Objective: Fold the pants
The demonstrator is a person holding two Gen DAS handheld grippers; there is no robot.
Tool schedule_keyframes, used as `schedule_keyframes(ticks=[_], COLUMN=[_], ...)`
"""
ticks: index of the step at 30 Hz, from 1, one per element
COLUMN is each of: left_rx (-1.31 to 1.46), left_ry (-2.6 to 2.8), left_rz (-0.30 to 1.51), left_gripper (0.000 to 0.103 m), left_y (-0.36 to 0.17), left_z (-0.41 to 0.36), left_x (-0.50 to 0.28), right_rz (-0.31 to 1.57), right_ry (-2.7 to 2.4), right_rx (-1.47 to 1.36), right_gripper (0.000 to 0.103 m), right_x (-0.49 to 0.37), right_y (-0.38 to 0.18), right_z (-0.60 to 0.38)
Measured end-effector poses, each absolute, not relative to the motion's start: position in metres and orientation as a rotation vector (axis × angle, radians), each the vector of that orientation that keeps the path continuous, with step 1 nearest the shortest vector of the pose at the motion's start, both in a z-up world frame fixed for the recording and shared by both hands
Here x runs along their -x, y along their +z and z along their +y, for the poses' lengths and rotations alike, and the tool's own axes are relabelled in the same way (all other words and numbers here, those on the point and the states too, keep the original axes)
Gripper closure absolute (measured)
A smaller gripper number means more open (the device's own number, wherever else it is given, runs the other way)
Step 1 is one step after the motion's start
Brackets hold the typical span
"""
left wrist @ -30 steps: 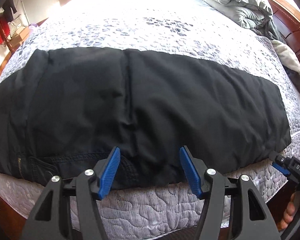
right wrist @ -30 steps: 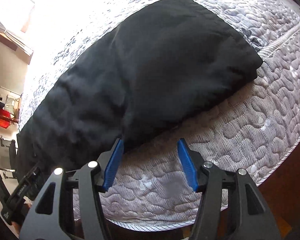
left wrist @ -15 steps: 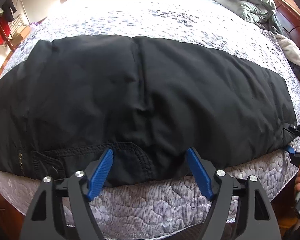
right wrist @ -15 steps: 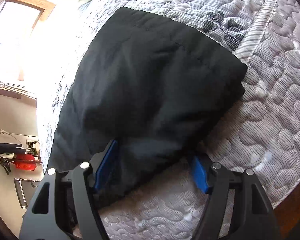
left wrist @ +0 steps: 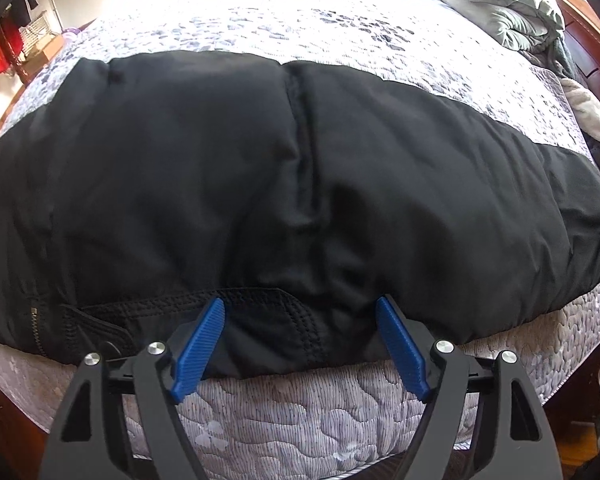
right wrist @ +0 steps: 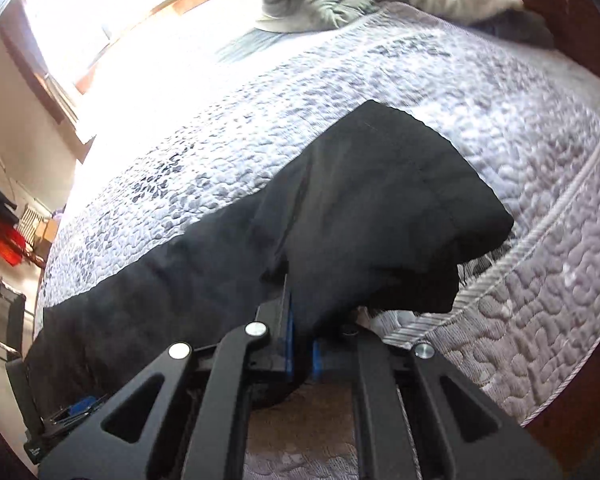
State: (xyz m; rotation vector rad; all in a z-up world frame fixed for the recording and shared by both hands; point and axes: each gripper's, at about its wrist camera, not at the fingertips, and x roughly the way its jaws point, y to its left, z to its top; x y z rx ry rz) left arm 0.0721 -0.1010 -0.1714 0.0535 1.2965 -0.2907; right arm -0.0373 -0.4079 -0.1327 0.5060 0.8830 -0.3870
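A: Pants (left wrist: 300, 184), black ones, are laid flat across the near side of the bed (left wrist: 300, 412), with the waist end to the left and the leg ends to the right.

B: What is being done with the left gripper (left wrist: 300, 344)?

A: It is held wide apart over the near edge of the pants, close to the seam and the stitched pocket. The blue pads (left wrist: 198, 350) are on either side of the cloth, but nothing is pinched yet. Its jaws have just been opening.

B: And the right gripper (right wrist: 302, 354)?

A: It has just been closing, and now it is clamped tight on the pants near the leg end. That end (right wrist: 400, 216) is seen lifted off the bed, with a dark shadow under it.

B: Which step is this, then?

A: It looks like the start of a fold. One side is already gripped; the other side is only lined up.

B: What is needed next?

A: Probably the left gripper must be squeezed onto the near edge. Then both ends could be lifted together and carried over, so the cloth is kept straight and not bunched. All layers should be caught, or one may slip out.
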Motion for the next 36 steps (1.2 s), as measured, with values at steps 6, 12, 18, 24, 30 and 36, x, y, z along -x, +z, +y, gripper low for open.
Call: schedule_keyframes(ticks=[6, 12, 18, 24, 30, 36], left_rx=[0.023, 0.114, 0.195, 0.272, 0.309, 0.306], left_ry=[-0.319, -0.277, -0.158, -0.074, -0.053, -0.075], left_rz=[1.306, 1.229, 1.168, 1.163, 1.175, 1.194], left_gripper=[0.025, 0.025, 0.025, 0.024, 0.024, 0.024], left_y=[-0.164, -0.132, -0.114, -0.114, -0.115, -0.123], left_z=[-0.084, -0.034, 0.024, 0.063, 0.085, 0.080], left_x=[-0.075, -0.072, -0.074, -0.076, -0.078, -0.078], right_rz=[0.850, 0.818, 0.877, 0.975, 1.053, 1.097], right_ry=[-0.326, -0.174, -0.013, 0.140, 0.200, 0.355], right_rx=[-0.338, -0.144, 0.141, 0.285, 0.420, 0.386], right_gripper=[0.098, 0.097, 0.095, 0.095, 0.089, 0.032], right_x=[0.018, -0.001, -0.021, -0.035, -0.034, -0.020], right_y=[-0.099, -0.074, -0.086, -0.125, -0.163, -0.171], right_z=[-0.361, -0.298, -0.210, -0.143, -0.104, -0.091])
